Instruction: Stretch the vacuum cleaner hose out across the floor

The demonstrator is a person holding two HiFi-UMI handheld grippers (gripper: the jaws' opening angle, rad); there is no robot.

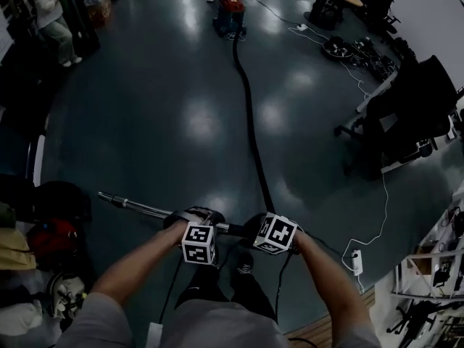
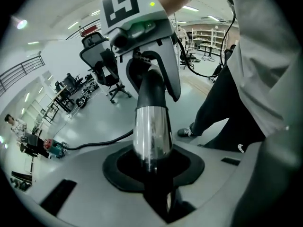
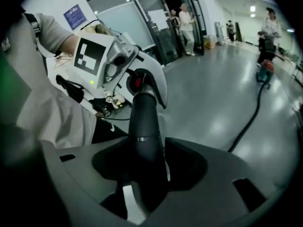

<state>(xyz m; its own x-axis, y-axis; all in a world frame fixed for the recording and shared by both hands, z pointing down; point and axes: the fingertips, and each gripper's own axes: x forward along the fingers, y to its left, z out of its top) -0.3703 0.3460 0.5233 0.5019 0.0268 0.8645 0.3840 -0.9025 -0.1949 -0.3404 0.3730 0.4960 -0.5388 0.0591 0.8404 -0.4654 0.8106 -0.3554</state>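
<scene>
Gripping wand (image 1: 141,207) (hose (image 1: 249,114) outstretched)

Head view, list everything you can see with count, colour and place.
vacuum cleaner: one, red and blue, far end of floor
hose: one, black, along floor from cleaner
wand: one, silver, pointing left
hose handle: one, black, between the hand-held grippers
office chair: one, black, right
power strip: one, white, floor at right
bystander: one, pale clothes, far left
left hand-held gripper: one, grey, shut on wand
right hand-held gripper: one, grey, shut on hose handle
</scene>
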